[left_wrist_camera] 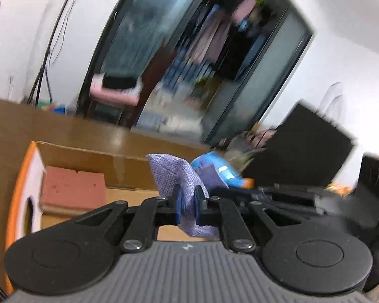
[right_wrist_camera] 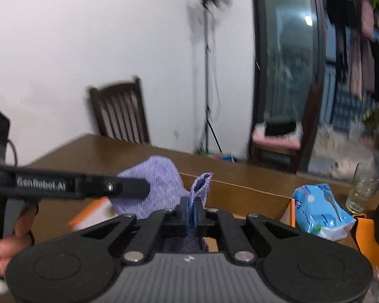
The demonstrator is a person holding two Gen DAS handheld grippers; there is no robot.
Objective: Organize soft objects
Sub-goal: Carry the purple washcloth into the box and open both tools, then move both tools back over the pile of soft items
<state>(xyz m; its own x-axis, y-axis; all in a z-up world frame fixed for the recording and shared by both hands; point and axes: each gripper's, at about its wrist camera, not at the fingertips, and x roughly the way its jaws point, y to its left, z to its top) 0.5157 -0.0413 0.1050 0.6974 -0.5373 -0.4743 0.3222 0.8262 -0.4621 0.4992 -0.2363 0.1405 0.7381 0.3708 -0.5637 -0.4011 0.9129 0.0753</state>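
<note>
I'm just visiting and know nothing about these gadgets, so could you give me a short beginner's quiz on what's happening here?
1. True or false: both grippers are clamped on the purple cloth.
2. What lies inside the cardboard box? A) pink sponge B) glass C) book
3. Name the see-through item standing beside the blue packet.

Key: 1 true: left gripper and right gripper each pinch it. 2 A, the pink sponge. 3 a drinking glass.

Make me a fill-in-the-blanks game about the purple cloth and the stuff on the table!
1. Both the left gripper and the right gripper are shut on the ____ cloth.
2. The pink sponge lies inside the ____ box.
3. Beside the blue packet stands an empty ____.
4. Against the white wall stands a dark wooden ____.

Missing words: purple; cardboard; glass; chair
</note>
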